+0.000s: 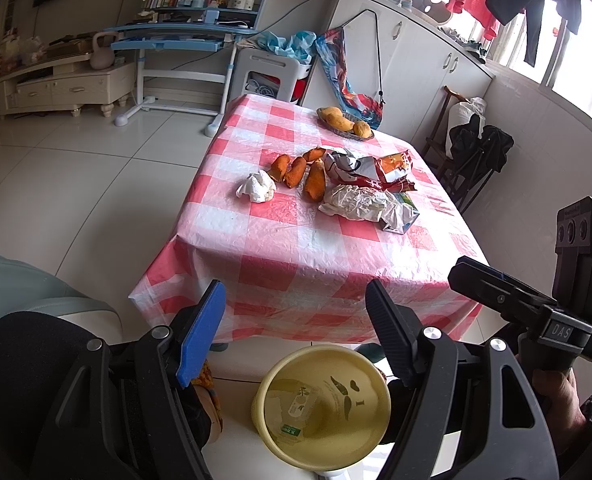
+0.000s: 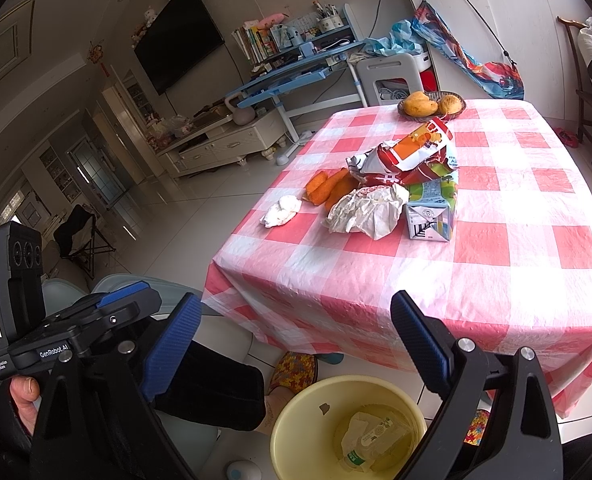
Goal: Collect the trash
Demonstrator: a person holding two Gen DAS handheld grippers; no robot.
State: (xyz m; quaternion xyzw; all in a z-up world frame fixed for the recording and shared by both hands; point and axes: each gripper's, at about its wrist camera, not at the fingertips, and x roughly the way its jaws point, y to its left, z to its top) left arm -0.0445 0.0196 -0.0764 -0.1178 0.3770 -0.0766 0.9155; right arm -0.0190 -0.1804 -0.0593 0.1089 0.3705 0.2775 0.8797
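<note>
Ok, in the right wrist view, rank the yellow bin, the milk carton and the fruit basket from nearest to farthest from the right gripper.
1. Yellow bin, on the floor just below the right gripper.
2. Milk carton, mid-table.
3. Fruit basket, at the table's far edge.

Crumpled wrappers (image 2: 366, 210), carton (image 2: 432, 210) on table; bottle (image 2: 370, 446) – in bin (image 2: 291, 424).

I hold the right gripper (image 2: 296, 344) with jaws spread wide, empty, above the yellow bin (image 2: 296, 420) on the floor. The bin contains a plastic bottle (image 2: 372, 438). On the desk (image 2: 496, 280), crumpled paper (image 2: 366, 208) touches a carton (image 2: 432, 210).
</note>
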